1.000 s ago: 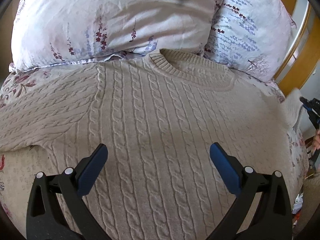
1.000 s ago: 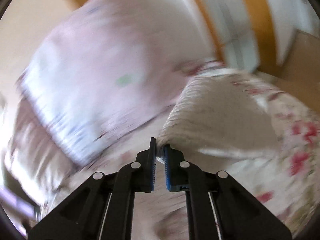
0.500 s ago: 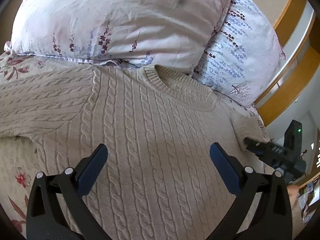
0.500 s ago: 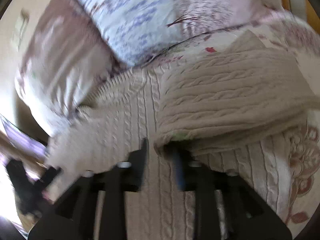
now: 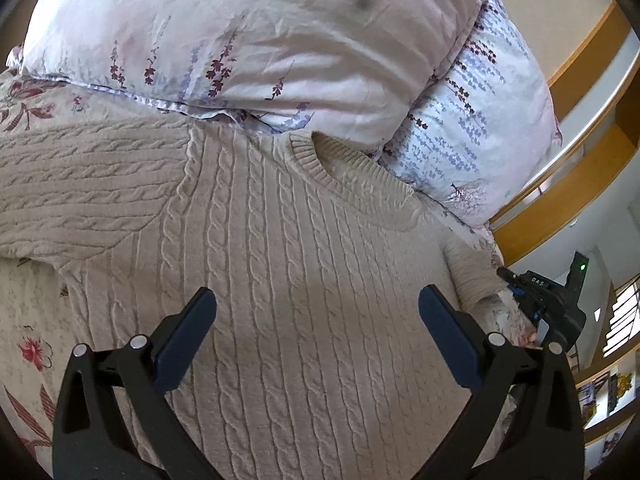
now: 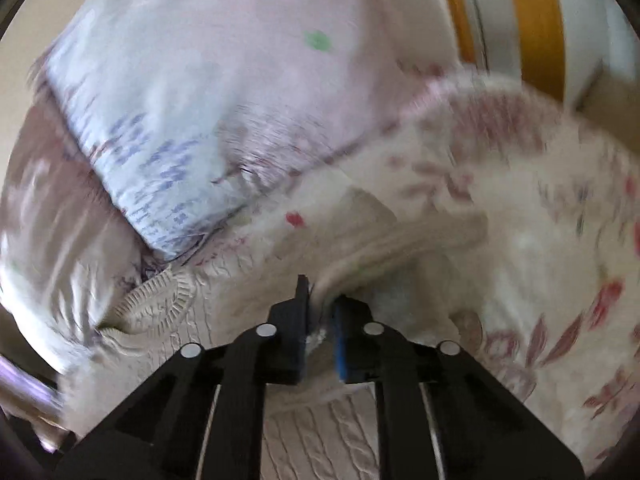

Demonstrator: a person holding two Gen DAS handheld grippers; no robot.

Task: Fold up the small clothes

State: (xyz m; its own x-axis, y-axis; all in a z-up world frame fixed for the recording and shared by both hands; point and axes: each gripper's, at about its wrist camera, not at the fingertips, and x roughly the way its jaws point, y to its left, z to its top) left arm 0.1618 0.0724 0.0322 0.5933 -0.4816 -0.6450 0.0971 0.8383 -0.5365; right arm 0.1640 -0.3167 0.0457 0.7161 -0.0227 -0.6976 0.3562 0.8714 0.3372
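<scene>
Where the bed meets the wall, two floral pillows lean one over the other: a pale pink pillow [image 5: 256, 40] in front and a white pillow with blue sprigs [image 5: 480, 132] behind it to the right. The bed is covered with a flowered sheet [image 5: 28, 320], which shows bare at the left side. Beyond the pillows on the right runs a yellow wooden frame [image 5: 560, 204] with a light wall.

The beige cable-knit sweater [image 5: 280, 280] lies flat on the sheet, front up, with its ribbed collar [image 5: 352, 176] touching the lower edge of the pink pillow. One sleeve [image 5: 80, 192] is spread out flat toward the left.

The left gripper [image 5: 316, 312] hangs above the sweater's chest with its jaws spread wide and nothing between them.

The right gripper [image 6: 322, 308] is at the right edge of the bed, and its jaws are closed on a fold of the other sleeve [image 6: 400, 240], pinched between the blue pads. This view is blurred, so the knit near the pads is not sharp. The sleeve is lifted from the sheet and bends over toward the body of the sweater.
</scene>
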